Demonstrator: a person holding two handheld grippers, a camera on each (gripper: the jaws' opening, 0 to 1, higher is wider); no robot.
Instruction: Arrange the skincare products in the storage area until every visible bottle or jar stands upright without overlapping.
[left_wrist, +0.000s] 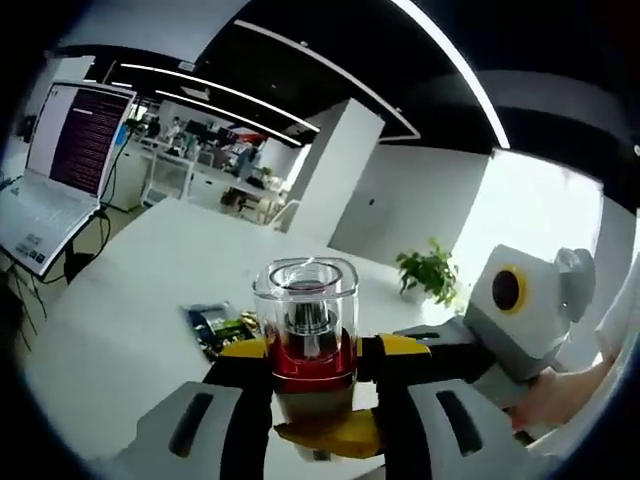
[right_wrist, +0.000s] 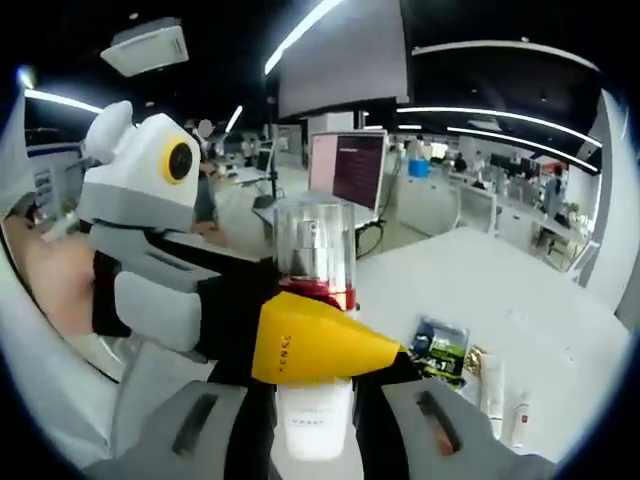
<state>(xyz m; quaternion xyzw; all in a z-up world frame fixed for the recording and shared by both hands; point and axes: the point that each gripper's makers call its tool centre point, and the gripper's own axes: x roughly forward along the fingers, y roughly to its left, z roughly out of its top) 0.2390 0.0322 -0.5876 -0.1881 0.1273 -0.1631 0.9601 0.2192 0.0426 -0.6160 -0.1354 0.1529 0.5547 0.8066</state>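
One bottle: pump bottle (left_wrist: 307, 335) with clear square cap, red collar and pale lower body; held upright above the white table (left_wrist: 130, 300), gripped from both sides.
Bottle in right gripper view: same bottle (right_wrist: 314, 300), clear cap on top, red band in the middle, white body with small print below.
Left gripper: left gripper (left_wrist: 310, 375) is clamped on the bottle at the red collar, black and yellow jaws pressed against both sides; seen from the right gripper view as a grey body with a yellow jaw (right_wrist: 300, 345) lying across the bottle's front.
Right gripper: right gripper (right_wrist: 315, 415) is closed on the bottle's white lower body; seen in the left gripper view (left_wrist: 480, 340) reaching in from the right, held by a hand (left_wrist: 560, 395).
Table items: dark green packet (left_wrist: 215, 330) is lying flat just behind the bottle; two white tubes (right_wrist: 505, 395) are lying flat beside the packet (right_wrist: 440, 345).
Surroundings: laptop (left_wrist: 55, 170) open at the table's far left edge; potted plant (left_wrist: 430, 270) at the far edge; office desks behind.
Obstruction: nothing is touching the bottle but the two grippers.
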